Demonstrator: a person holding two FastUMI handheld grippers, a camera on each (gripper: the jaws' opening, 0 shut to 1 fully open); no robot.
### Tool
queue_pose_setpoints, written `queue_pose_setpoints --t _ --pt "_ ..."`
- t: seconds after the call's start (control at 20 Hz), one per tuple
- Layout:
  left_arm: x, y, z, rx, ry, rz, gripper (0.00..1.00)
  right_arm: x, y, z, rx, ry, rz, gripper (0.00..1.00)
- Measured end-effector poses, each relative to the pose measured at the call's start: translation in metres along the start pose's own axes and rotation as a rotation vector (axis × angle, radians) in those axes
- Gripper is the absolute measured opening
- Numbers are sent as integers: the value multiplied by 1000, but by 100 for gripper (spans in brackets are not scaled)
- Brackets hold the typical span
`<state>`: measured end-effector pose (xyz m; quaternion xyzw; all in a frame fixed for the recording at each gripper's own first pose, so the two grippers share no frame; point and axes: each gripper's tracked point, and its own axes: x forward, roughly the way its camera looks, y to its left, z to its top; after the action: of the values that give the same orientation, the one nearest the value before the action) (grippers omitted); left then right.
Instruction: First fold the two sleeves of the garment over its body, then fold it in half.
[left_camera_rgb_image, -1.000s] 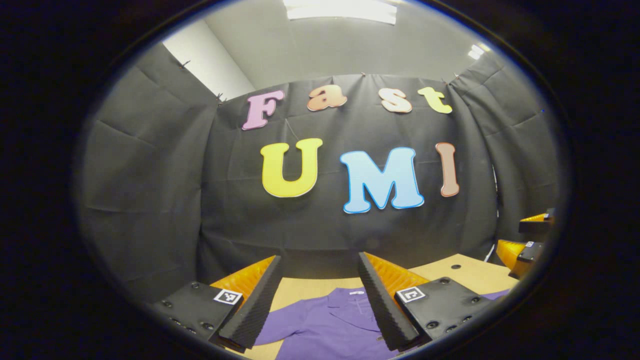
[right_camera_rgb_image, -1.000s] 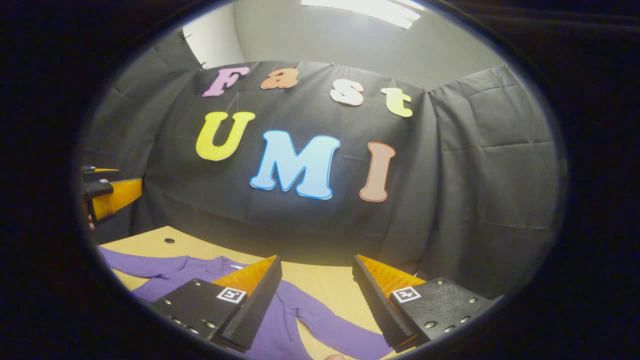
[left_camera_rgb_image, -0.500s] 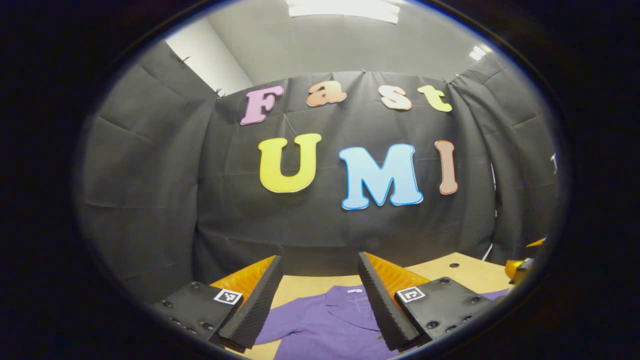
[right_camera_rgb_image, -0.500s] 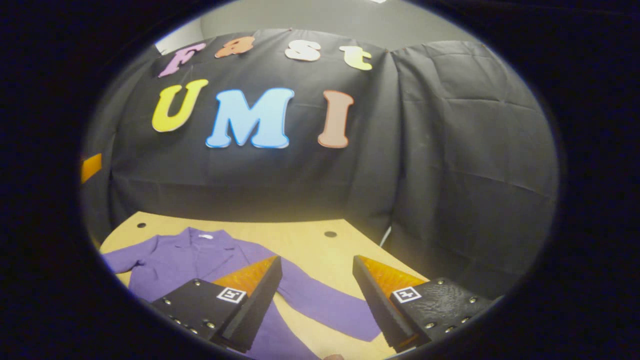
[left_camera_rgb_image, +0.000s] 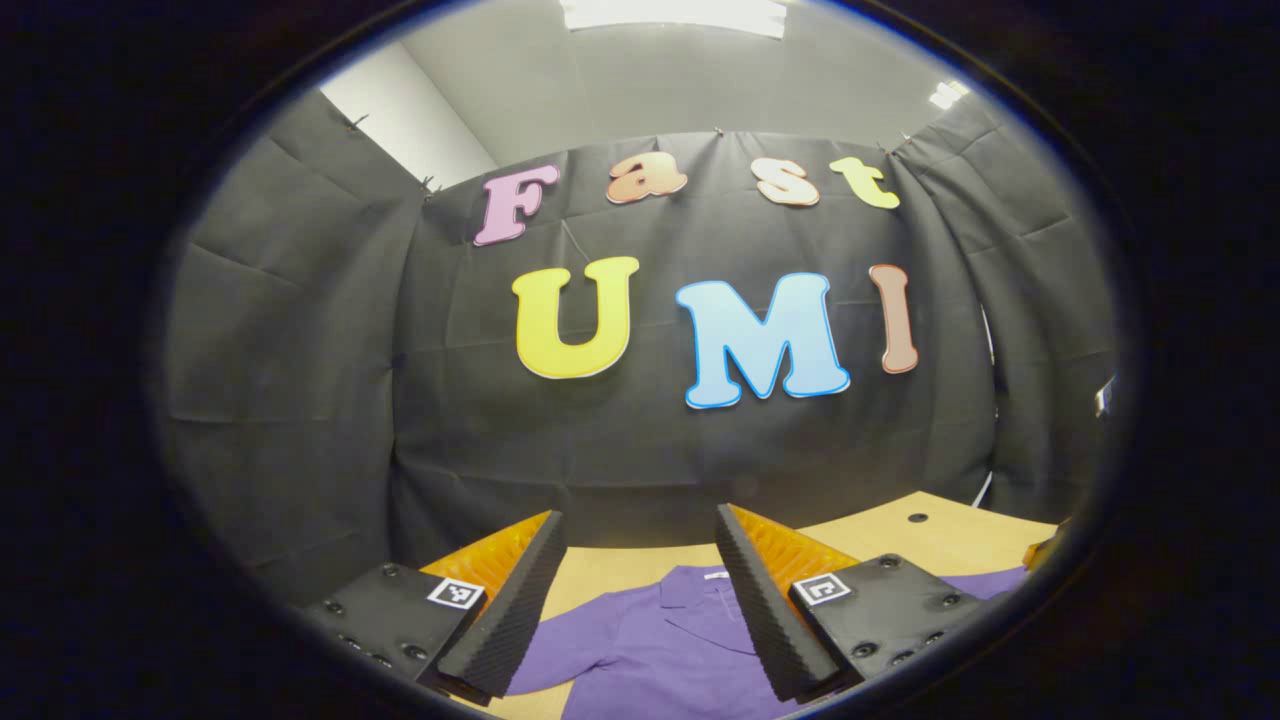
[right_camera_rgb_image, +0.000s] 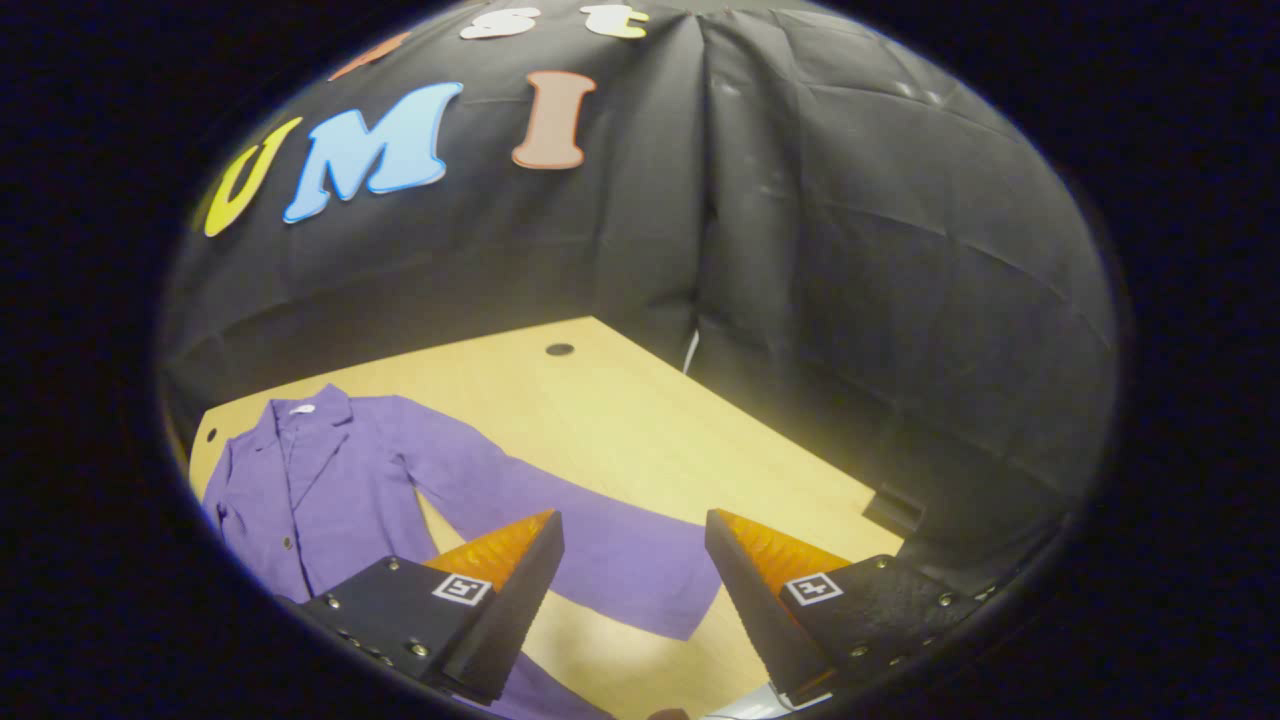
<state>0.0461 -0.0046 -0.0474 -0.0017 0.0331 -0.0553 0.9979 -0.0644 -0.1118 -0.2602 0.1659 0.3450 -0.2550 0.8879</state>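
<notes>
Both grippers held spread above a purple shirt laid flat on the table

The right gripper (right_camera_rgb_image: 634, 560) is held with its fingers wide apart and nothing between them; just beyond and below its tips the shirt's outstretched sleeve (right_camera_rgb_image: 600, 560) is seen lying on the wooden table (right_camera_rgb_image: 640, 420), the shirt (right_camera_rgb_image: 320, 490) body farther to its left. The left gripper (left_camera_rgb_image: 640, 560) is likewise spread and empty, with the collar (left_camera_rgb_image: 700, 610) seen between and beyond its fingers

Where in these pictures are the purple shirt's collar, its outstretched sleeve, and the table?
collar (right_camera_rgb_image: 318, 432): right gripper view, on the lapel.
sleeve (right_camera_rgb_image: 600, 545): right gripper view, mid-sleeve, near the cuff.
table (right_camera_rgb_image: 640, 420): right gripper view, bare wood beyond the sleeve.
</notes>
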Motion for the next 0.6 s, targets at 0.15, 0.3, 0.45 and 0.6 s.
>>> queue_pose_setpoints --t 0.15,0.3,0.45,0.6 --pt "-1 1 -5 3 11 4 96 21 -20 -26 81 106 -51 91" --pt "-2 1 -11 13 24 3 95 40 -31 -50 134 199 -77 92" --pt "-2 1 -16 21 34 3 95 53 -38 -64 120 240 -113 92" --pt "-1 0 -19 24 41 2 95 60 -34 -71 123 276 -111 92"
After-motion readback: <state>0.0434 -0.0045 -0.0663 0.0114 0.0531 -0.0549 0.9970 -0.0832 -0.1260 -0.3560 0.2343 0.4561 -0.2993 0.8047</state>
